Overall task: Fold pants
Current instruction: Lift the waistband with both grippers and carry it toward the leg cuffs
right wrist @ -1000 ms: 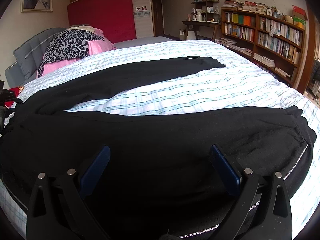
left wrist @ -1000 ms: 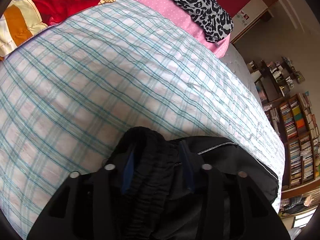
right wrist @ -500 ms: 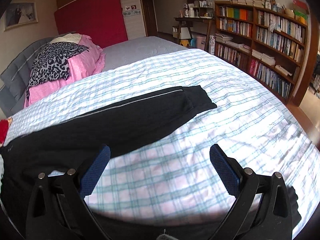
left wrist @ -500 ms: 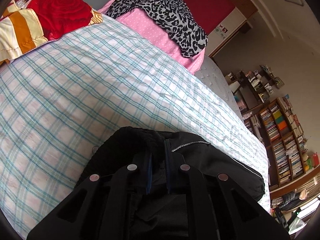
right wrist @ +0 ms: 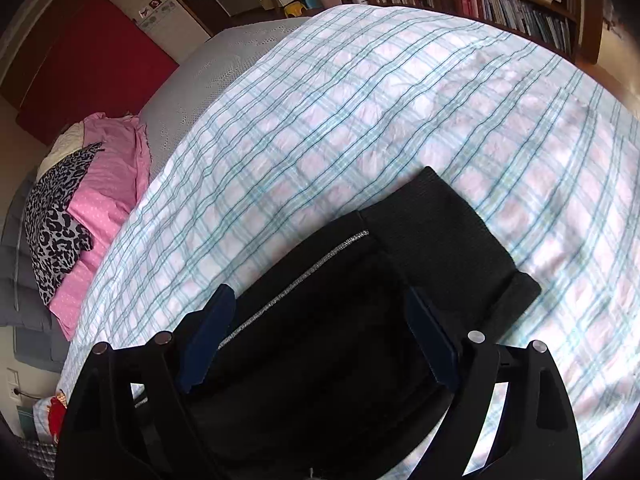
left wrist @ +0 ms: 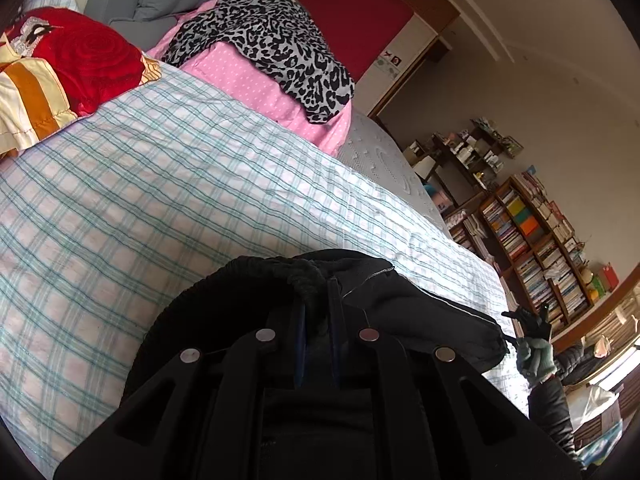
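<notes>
Left claw (left wrist: 318,344), newly clamped: pants (left wrist: 256,292)

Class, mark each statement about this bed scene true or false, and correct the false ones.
1. The left gripper is shut on the pants. True.
2. The sheet is plain white. False: it is checked.
3. A leopard-print cloth lies on the pink bedding. True.
4. The right gripper is clamped tight on the pants. False: its jaws stand wide, closing, with the trouser leg between them.
5. The pants are blue. False: black.
</notes>
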Demonstrator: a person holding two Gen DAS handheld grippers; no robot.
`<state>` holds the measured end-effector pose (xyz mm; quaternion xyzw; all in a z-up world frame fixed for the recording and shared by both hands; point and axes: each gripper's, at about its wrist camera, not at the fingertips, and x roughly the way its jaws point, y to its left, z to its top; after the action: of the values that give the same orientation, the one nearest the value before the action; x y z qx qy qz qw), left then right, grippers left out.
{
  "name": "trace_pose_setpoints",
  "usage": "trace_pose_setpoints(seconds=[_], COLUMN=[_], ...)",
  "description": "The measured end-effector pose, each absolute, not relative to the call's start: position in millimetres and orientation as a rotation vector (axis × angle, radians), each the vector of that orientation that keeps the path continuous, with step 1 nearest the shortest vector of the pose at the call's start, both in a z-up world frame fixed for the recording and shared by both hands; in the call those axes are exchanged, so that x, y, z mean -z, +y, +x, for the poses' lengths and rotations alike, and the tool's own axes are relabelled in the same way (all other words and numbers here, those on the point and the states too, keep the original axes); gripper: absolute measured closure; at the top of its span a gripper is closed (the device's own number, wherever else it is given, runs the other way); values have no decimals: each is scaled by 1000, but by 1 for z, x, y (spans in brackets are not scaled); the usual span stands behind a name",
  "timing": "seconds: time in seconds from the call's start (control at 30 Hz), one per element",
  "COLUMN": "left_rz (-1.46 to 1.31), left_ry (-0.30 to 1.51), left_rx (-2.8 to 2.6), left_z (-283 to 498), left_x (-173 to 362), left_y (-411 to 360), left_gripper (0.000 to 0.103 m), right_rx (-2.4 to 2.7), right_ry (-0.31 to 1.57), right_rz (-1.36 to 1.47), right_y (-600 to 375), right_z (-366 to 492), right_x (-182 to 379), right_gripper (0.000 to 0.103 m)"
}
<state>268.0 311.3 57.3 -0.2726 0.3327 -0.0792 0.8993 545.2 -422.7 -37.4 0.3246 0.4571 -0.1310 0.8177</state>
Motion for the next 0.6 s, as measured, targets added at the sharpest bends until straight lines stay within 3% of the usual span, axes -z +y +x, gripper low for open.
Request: trace_pose_setpoints(seconds=[0.37, 0.5, 0.6], left_rz=[-544, -553, -571], left_ry=[579, 508, 454], left_rx=[280, 347, 385], left_z=[205, 189, 176], left_x=[-67, -73, -76], left_y=[303, 303, 308], left_gripper=[94, 94, 94], right_rx=[334, 418, 502], right_ry=[1025, 1093, 1145], right_rz=[678, 555, 426], right_y=[-422, -408, -392], right_z=[589, 605, 616], right_x=[61, 65, 68], right_gripper=[25, 27, 35])
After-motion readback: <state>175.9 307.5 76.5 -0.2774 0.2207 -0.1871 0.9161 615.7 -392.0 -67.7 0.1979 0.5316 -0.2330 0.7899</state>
